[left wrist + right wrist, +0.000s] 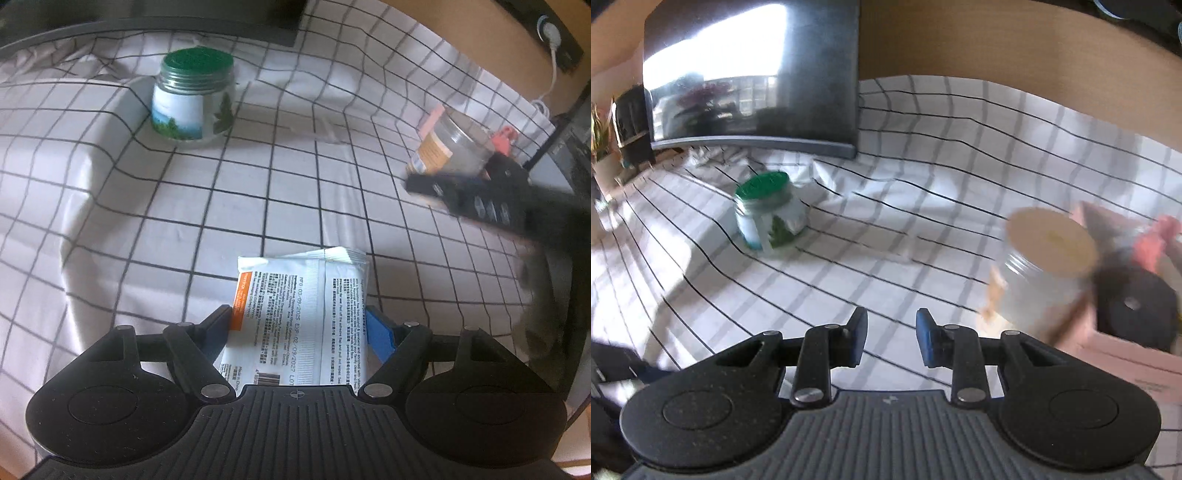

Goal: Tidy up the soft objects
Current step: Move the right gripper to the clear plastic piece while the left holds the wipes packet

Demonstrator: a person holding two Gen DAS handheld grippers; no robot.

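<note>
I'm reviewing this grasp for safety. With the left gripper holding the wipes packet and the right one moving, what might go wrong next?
1. The left gripper pinches the soft wet-wipes packet only by its side edges; it may buckle and slip out.
2. The open right gripper looks motion-blurred close to the tan-lidded jar; a sweep might knock it.
3. The wrinkled checked cloth could snag a finger.

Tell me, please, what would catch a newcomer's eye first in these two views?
First, the white wipes packet, clamped between the left gripper fingers at bottom centre of the left view. Then the green-lidded jar, upright on the checked cloth further back. In the right view, the right gripper is open and empty, with a blurred tan-lidded jar to its right.
</note>
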